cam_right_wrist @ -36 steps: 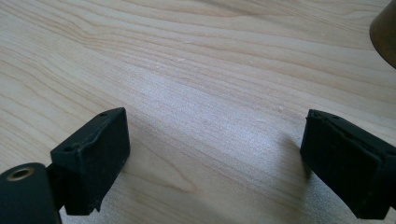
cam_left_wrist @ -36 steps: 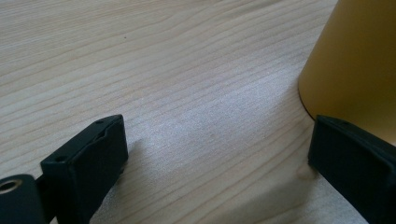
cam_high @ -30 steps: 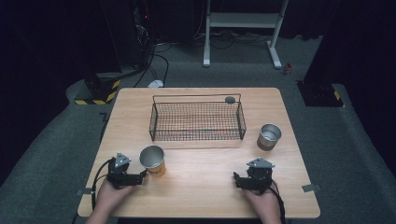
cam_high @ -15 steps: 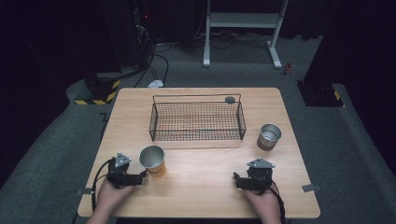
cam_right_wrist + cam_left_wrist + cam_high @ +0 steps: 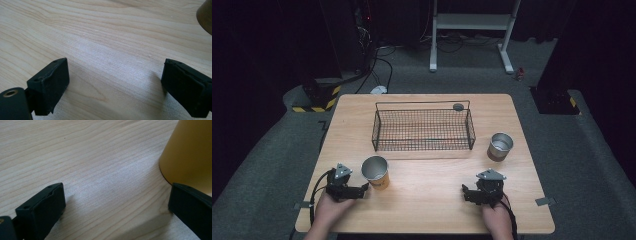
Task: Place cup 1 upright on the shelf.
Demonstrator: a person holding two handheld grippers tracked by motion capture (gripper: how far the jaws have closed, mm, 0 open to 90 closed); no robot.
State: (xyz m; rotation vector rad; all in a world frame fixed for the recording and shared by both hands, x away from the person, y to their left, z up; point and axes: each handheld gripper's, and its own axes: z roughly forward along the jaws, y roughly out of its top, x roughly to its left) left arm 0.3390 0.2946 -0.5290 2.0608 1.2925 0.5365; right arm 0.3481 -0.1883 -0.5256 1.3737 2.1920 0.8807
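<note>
While the left gripper (image 5: pixel 362 190) rests on the table (image 5: pixel 427 200), its jaws have just been opening and stand apart with nothing between them. Yellow cup (image 5: pixel 376 172) upright, axis vertical, just beyond and beside one jaw. Right gripper (image 5: pixel 466 194), jaws apart, empty, lies well off from it.

On the table (image 5: pixel 427 200), the basket (image 5: pixel 422 129) stands between two cups (image 5: pixel 375 171), behind both tongs (image 5: pixel 364 189).
</note>
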